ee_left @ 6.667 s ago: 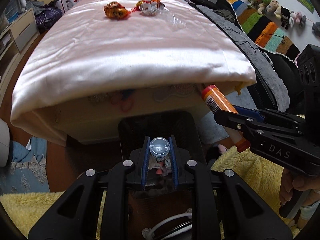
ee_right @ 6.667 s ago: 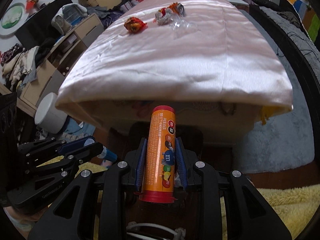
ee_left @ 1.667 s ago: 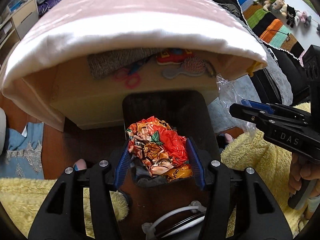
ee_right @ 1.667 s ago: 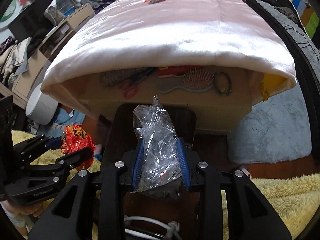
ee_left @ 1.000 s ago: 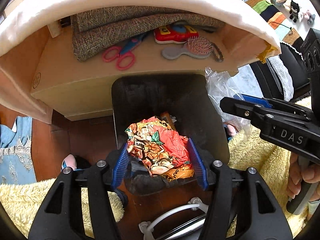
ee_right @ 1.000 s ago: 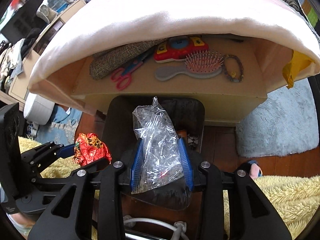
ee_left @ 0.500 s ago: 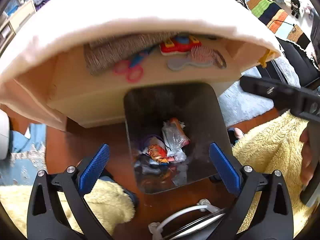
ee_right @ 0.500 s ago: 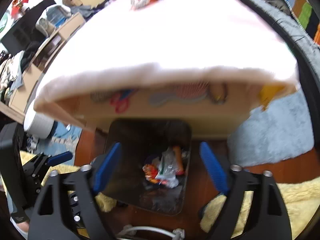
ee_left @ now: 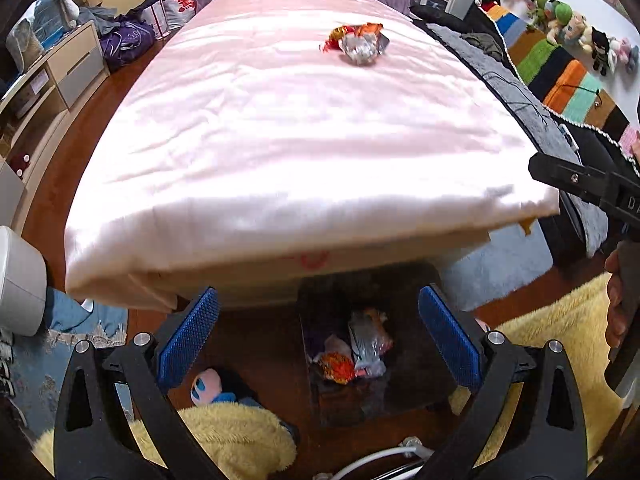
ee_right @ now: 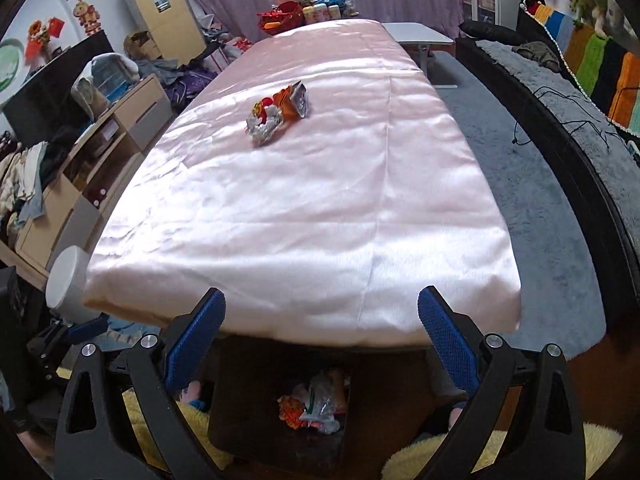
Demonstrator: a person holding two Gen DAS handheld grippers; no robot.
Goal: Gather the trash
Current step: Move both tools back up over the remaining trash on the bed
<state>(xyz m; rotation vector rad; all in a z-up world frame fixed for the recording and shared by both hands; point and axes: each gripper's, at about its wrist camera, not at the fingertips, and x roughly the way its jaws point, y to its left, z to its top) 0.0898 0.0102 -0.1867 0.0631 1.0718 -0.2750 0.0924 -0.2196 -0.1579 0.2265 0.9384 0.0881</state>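
Note:
A crumpled silver and orange wrapper [ee_left: 358, 44] [ee_right: 278, 114] lies on the pink-clothed table [ee_left: 300, 140] [ee_right: 312, 200], far from both grippers. Under the table's near edge stands a dark bin [ee_left: 420, 340] [ee_right: 380, 400] holding dropped trash [ee_left: 352, 350] [ee_right: 316, 402], among it an orange wrapper and a clear bag. My left gripper [ee_left: 316, 308] hangs above the bin, open and empty. My right gripper [ee_right: 322, 300] is beside it with jaws opening and nothing between them. Its black side [ee_left: 580, 184] shows at the right edge of the left wrist view.
A white cylinder [ee_left: 20, 280] [ee_right: 66, 280] stands left of the table, with drawers [ee_left: 60, 72] beyond it. A yellow fluffy rug [ee_left: 224, 432] and a pink and blue slipper [ee_left: 206, 386] lie near the bin. A grey rug [ee_right: 540, 200] and a sofa with a striped blanket [ee_left: 560, 80] are on the right.
Both grippers opened and dropped the orange wrapper and the clear bag into the bin. Both then rose and tilted up, bringing the table top into view.

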